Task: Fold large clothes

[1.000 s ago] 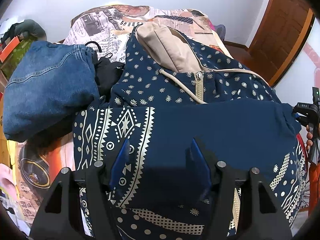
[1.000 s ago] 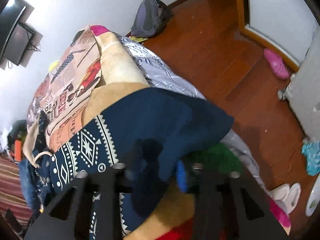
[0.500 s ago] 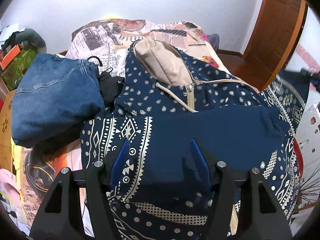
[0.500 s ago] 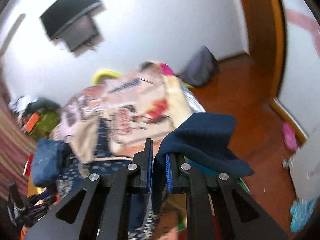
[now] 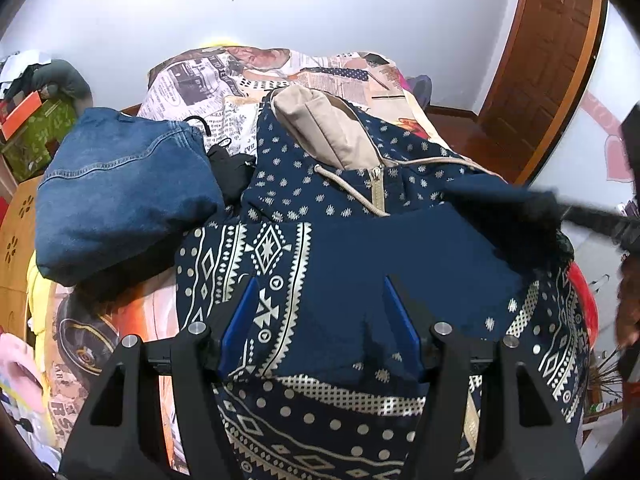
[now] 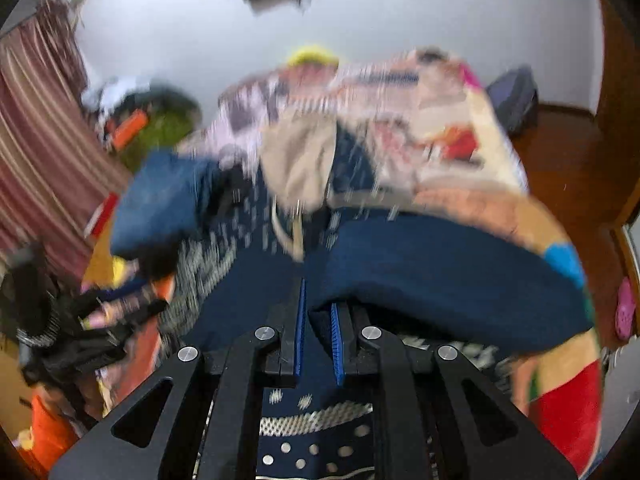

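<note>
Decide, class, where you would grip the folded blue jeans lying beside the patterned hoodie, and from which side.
Grip the folded jeans at their thick rounded near edge, coming from the front: the fold there gathers the layers, so they would probably lift together. The hoodie crowds their right side.

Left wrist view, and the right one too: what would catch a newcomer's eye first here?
The navy patterned hoodie fills the middle of the bed, its beige-lined hood toward the far wall. The right hand-held gripper is pinching a plain navy flap of it, lifted over the body, while the left hand-held gripper sits open over the near hem. A folded denim garment lies to the left.
</note>
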`<action>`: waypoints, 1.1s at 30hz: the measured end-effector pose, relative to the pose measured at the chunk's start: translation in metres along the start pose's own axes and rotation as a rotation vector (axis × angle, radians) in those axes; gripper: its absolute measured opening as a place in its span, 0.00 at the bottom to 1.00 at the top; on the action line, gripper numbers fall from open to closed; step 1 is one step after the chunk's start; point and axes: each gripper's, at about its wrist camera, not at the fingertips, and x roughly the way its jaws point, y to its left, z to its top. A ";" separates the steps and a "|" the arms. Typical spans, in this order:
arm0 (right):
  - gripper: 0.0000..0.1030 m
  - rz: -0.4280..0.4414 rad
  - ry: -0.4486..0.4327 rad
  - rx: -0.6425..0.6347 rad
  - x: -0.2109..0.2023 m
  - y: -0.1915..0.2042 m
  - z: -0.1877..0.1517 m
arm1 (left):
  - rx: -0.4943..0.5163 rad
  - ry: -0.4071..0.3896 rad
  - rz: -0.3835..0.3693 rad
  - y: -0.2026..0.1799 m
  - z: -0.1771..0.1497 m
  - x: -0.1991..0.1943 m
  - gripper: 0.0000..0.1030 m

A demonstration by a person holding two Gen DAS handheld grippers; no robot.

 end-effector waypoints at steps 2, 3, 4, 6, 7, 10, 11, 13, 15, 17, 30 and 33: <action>0.10 -0.010 0.060 -0.008 0.017 0.004 -0.010 | 0.002 0.005 0.002 0.002 -0.004 -0.001 0.61; 0.10 -0.017 0.090 -0.009 0.024 0.004 -0.014 | 0.004 0.008 0.005 0.003 -0.006 -0.001 0.61; 0.10 -0.027 0.112 -0.005 0.029 0.003 -0.018 | 0.005 0.011 0.010 0.003 -0.008 -0.001 0.61; 0.11 -0.034 0.149 0.006 0.029 0.000 -0.022 | 0.006 0.016 0.013 0.003 -0.010 0.000 0.61; 0.12 -0.024 0.162 0.013 0.027 -0.002 -0.023 | 0.004 0.019 0.013 0.003 -0.011 0.001 0.61; 0.14 0.010 0.178 0.042 0.014 -0.008 -0.022 | -0.004 0.029 0.012 0.003 -0.012 0.005 0.61; 0.14 0.012 0.172 0.045 0.008 -0.008 -0.021 | -0.005 0.032 0.011 0.001 -0.012 0.006 0.61; 0.19 0.009 0.143 0.038 -0.007 -0.008 -0.021 | -0.003 0.033 0.011 -0.002 -0.011 0.008 0.61; 0.24 -0.005 0.108 0.031 -0.020 -0.007 -0.020 | 0.004 0.032 0.007 -0.007 -0.009 0.009 0.61; 0.31 -0.022 0.061 0.034 -0.033 -0.008 -0.020 | 0.014 0.030 0.000 -0.012 -0.007 0.009 0.61; 0.51 -0.142 -0.164 0.350 -0.089 -0.108 -0.015 | 0.059 0.033 -0.004 -0.035 0.003 0.023 0.61; 0.51 -0.133 -0.134 0.468 -0.074 -0.141 -0.023 | 0.055 0.045 -0.005 -0.037 0.005 0.029 0.61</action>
